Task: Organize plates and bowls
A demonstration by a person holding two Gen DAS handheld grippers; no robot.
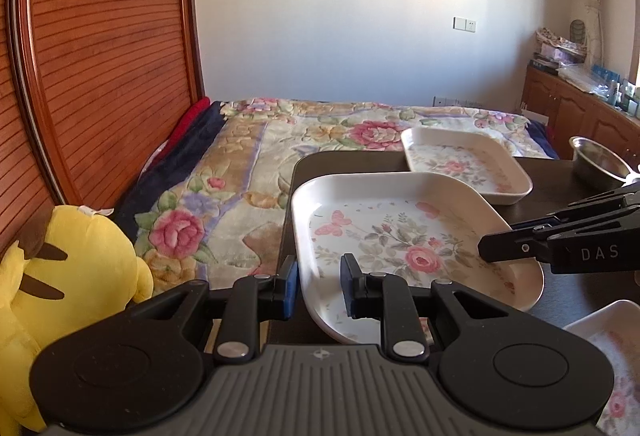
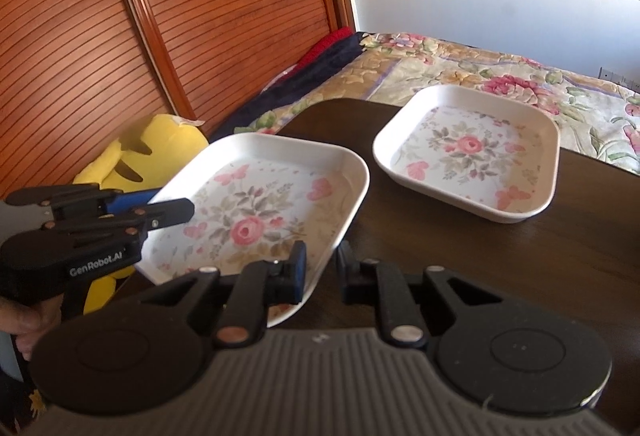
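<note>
White floral plate (image 1: 400, 236) is clenched at opposite rims by both hand-held grippers, its near edge hidden.

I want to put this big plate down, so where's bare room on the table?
Bare dark table lies right of the held plate, in front of the smaller floral plate. Crowded: the far right edge, with the steel bowl and another floral dish nearer.
</note>
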